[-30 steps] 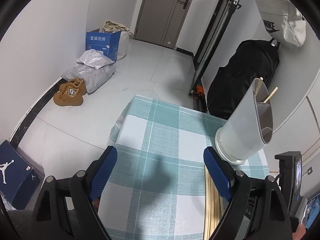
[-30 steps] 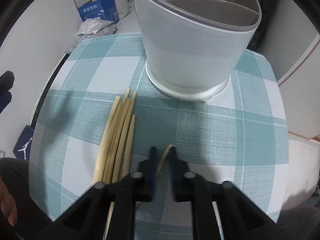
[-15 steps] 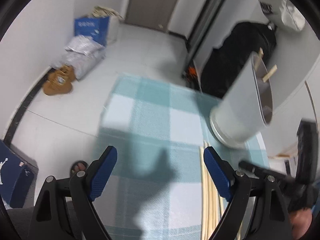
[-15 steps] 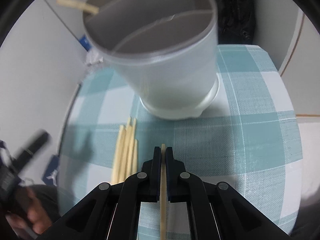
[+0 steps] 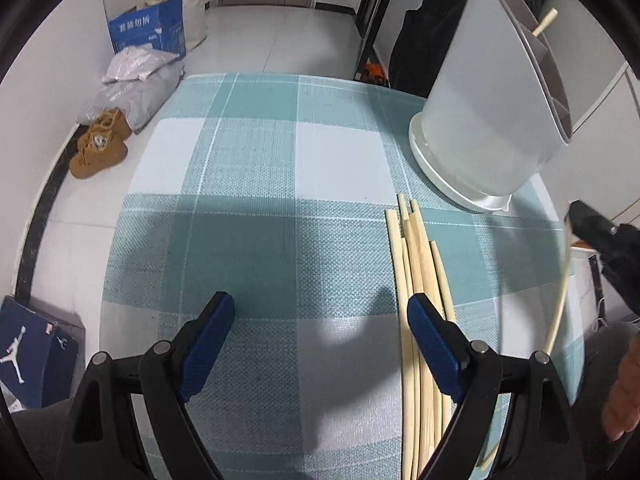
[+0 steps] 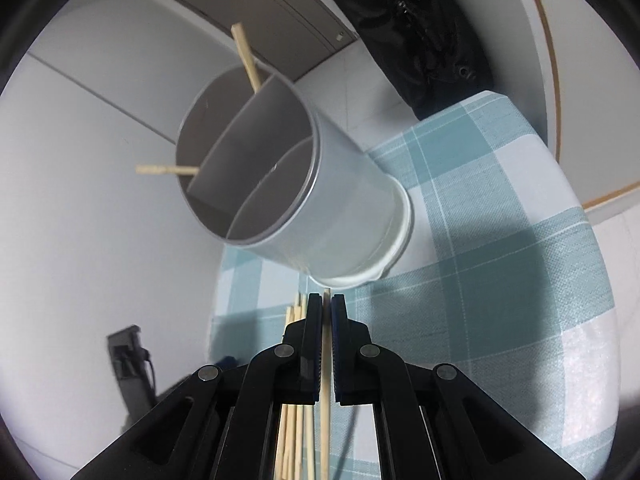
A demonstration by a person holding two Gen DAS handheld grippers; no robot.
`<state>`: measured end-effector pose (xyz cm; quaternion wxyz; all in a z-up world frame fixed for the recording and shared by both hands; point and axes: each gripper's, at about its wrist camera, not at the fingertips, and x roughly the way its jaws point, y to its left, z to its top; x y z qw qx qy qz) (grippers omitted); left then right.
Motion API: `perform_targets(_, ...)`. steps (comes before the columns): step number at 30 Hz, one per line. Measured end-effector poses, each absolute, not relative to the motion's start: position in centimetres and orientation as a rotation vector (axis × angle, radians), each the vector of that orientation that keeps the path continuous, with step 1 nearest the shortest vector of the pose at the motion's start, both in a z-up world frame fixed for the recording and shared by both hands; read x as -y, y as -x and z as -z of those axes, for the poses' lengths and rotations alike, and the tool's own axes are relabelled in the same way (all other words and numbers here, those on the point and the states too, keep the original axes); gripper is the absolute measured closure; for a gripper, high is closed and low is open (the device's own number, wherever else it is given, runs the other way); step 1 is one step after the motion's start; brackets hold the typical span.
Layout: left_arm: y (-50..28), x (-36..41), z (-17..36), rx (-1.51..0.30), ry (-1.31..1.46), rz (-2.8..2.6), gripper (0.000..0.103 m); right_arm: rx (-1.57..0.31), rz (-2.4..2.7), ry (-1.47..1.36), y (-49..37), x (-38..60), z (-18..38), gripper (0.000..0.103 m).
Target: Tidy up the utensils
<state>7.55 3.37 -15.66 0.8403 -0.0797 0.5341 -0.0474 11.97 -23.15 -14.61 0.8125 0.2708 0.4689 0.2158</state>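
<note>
Two grippers: one per hand, each seen from its own wrist camera.
Right gripper (image 6: 326, 308): lower centre of the right wrist view, fingers pressed together on a single chopstick (image 6: 325, 380) that runs down between them and off the bottom edge, its tip just past the fingertips.
Left gripper (image 5: 320, 312): lower centre of the left wrist view, blue pads (image 5: 208, 344) spread wide, nothing between them, above the checked cloth.
Loose chopsticks (image 5: 416, 280): a bundle lying side by side on the tablecloth (image 5: 256, 184), lower right of the left wrist view, partly under the right-hand pad.
Holder (image 6: 288, 184): pale grey divided cup standing on the cloth, centre of the right wrist view, upper right of the left wrist view.
Chopsticks in holder (image 6: 246, 58): two ends poking out over the far rim.
Floor items: brown shoes (image 5: 98, 144) and a blue box (image 5: 148, 32) at upper left of the left wrist view.
</note>
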Motion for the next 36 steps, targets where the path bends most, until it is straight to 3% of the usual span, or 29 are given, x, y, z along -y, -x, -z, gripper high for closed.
perform_targets(8,-6.6,-0.9,15.4,-1.107,0.019,0.073,0.018,-0.928,-0.473,-0.637,-11.9,25.2,14.6,0.100)
perform_targets(29,-9.5,0.0,15.7,-1.156,-0.055,0.010,0.019,-0.852,-0.494,-0.646,-12.0,26.9,13.0,0.100)
perform_targets(36,-10.6,0.6,15.3,-1.183,-0.058,0.121,0.072,-0.847,-0.500,-0.662,-12.0,27.2,12.9,0.100)
